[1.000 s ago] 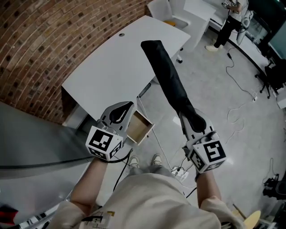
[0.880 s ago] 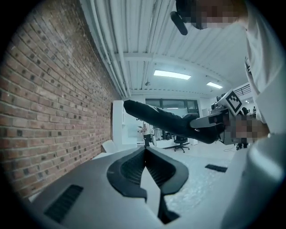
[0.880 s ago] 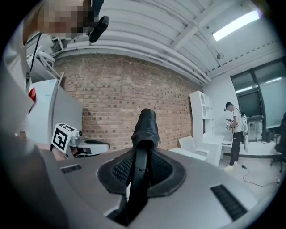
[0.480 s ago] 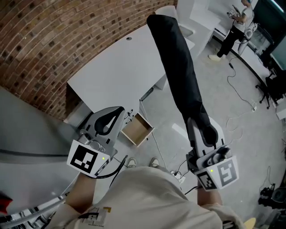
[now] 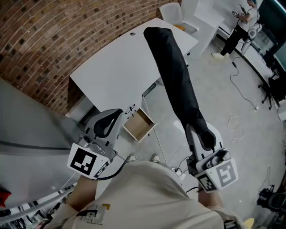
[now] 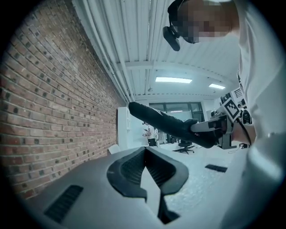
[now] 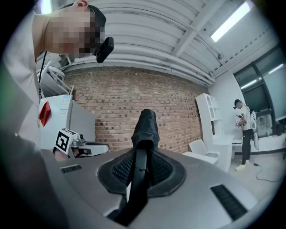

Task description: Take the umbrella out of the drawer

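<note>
The long black folded umbrella [image 5: 178,85] sticks out level over the white table [image 5: 111,71], well above the floor. My right gripper [image 5: 202,136] is shut on its handle end; in the right gripper view the umbrella [image 7: 145,127] runs straight out from between the jaws of that gripper [image 7: 142,154]. My left gripper [image 5: 114,115] is held up at the left with nothing in it, its jaws together. The left gripper view shows its own jaws [image 6: 145,150] and, beyond them, the umbrella [image 6: 165,123] in the other gripper. Below, the small wooden drawer [image 5: 139,125] stands open.
A brick wall [image 5: 49,40] runs behind the table. White chairs [image 5: 172,11] stand at the far end. A person [image 5: 239,22] stands at the back right. Cables [image 5: 243,94] trail over the light floor. A grey cabinet top [image 5: 27,134] lies at my left.
Both grippers have risen and come closer to my body. The umbrella has come up with the right gripper and looms larger over the table. The drawer stays open.
</note>
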Action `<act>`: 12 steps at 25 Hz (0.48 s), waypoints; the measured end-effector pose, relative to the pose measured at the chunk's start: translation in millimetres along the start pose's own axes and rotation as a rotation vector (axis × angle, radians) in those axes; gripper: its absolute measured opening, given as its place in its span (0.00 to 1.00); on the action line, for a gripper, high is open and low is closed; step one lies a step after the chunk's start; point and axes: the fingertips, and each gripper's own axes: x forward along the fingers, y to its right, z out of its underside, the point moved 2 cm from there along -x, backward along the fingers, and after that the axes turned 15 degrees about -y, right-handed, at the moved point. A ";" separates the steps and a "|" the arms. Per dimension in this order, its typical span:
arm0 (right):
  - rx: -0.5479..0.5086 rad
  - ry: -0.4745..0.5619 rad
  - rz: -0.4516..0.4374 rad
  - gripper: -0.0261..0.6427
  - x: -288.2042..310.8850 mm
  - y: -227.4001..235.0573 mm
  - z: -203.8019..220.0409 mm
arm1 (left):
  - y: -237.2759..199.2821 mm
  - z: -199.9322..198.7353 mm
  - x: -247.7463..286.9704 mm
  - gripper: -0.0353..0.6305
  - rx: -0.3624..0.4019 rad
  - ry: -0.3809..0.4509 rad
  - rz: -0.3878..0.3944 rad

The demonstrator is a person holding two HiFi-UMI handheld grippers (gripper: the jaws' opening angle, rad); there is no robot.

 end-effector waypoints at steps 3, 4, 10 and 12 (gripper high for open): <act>0.011 -0.019 0.001 0.12 0.9 1.2 7.4 | 0.4 4.2 3.9 0.06 -0.004 -0.008 -0.002; 0.013 -0.024 0.002 0.12 1.5 1.8 9.1 | 0.6 4.9 4.9 0.06 -0.005 -0.010 -0.001; 0.022 -0.048 0.009 0.12 4.2 8.5 14.0 | 3.8 5.7 11.8 0.06 -0.008 -0.025 0.013; 0.025 -0.052 0.008 0.12 5.2 10.8 14.6 | 5.6 4.0 13.8 0.06 -0.003 -0.025 0.017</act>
